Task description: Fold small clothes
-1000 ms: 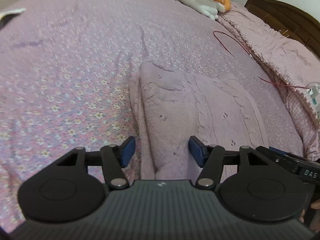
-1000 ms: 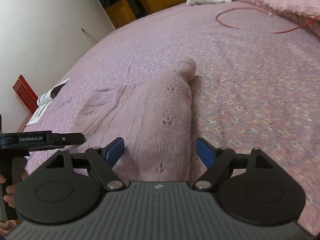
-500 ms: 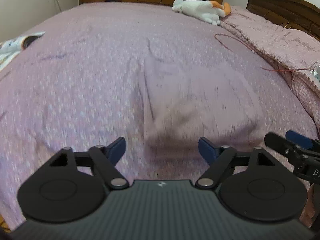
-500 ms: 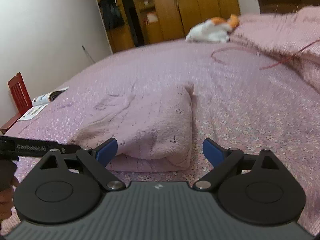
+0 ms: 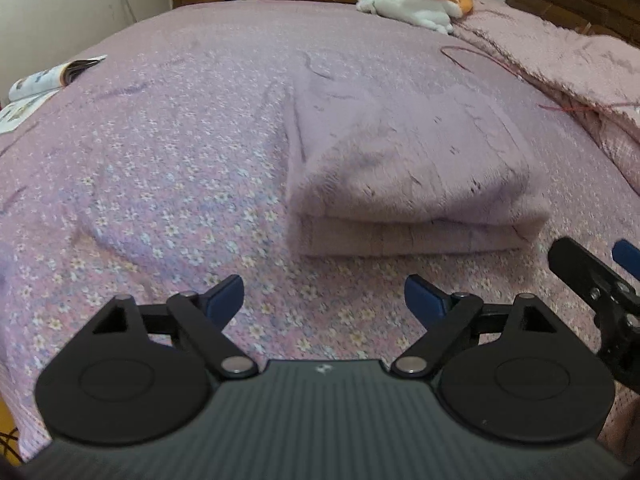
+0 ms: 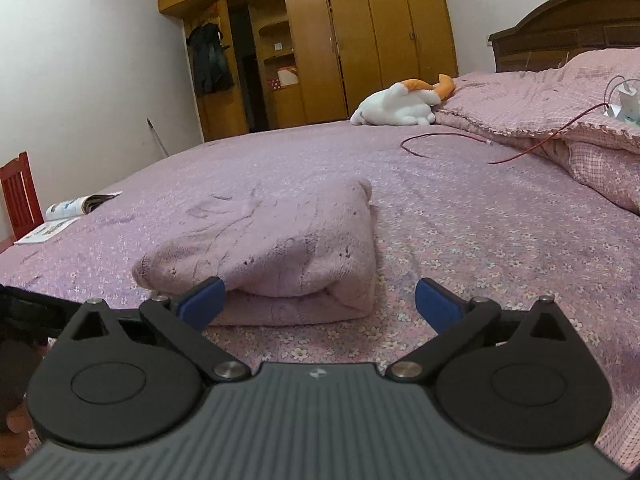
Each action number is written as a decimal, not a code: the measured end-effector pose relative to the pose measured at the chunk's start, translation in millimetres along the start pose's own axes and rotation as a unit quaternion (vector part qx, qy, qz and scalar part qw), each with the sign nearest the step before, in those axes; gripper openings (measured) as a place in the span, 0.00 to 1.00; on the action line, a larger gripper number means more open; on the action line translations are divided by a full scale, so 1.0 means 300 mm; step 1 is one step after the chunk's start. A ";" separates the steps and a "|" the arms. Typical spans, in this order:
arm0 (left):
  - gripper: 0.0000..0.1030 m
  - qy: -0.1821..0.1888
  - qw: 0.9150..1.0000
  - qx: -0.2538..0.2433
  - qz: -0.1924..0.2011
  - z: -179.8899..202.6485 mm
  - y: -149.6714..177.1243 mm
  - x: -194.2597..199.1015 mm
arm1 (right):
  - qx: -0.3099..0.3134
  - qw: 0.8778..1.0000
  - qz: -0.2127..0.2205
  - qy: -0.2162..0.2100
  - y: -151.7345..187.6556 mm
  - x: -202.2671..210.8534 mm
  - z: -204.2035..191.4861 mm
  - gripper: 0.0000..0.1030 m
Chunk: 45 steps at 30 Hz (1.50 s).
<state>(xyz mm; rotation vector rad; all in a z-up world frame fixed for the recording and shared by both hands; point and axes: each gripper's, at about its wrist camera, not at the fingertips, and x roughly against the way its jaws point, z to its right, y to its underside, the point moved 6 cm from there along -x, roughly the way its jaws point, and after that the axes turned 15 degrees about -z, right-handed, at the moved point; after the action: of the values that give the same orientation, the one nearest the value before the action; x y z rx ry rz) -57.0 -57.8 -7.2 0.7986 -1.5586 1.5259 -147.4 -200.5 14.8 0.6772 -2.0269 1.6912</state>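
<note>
Both claws spread wide, gripping nothing: left gripper (image 5: 323, 295), right gripper (image 6: 320, 301). Folded sweater (image 5: 408, 176) lying on the bedspread (image 5: 160, 184), just ahead. Risk: snagging the loose top layer, undoing the fold.

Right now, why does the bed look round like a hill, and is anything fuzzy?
Left wrist view: the fisheye lens bulges the bedspread, and the folded sweater looks slightly smeared. Right wrist view: sharper, with the sweater crisp and the wardrobe leaning at the edges.
</note>
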 end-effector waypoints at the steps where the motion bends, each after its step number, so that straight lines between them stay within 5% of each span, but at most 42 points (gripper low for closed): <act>1: 0.86 -0.003 1.000 -0.006 0.003 0.009 0.002 0.000 | 0.000 1.000 -0.004 0.002 0.001 -0.006 0.000 1.00; 7: 0.86 -0.026 0.999 -0.023 0.019 0.028 0.019 0.004 | -0.016 0.999 -0.041 0.005 0.013 -0.054 0.010 1.00; 45: 0.86 -0.022 0.999 -0.032 0.009 0.051 0.030 -0.016 | -0.034 0.997 -0.063 0.018 0.035 -0.088 0.034 1.00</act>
<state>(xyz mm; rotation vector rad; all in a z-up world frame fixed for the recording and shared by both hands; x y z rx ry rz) -64.3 -72.9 -15.2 0.7880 -1.6429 1.4735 -132.8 -206.4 -10.8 0.7313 -1.9642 1.5445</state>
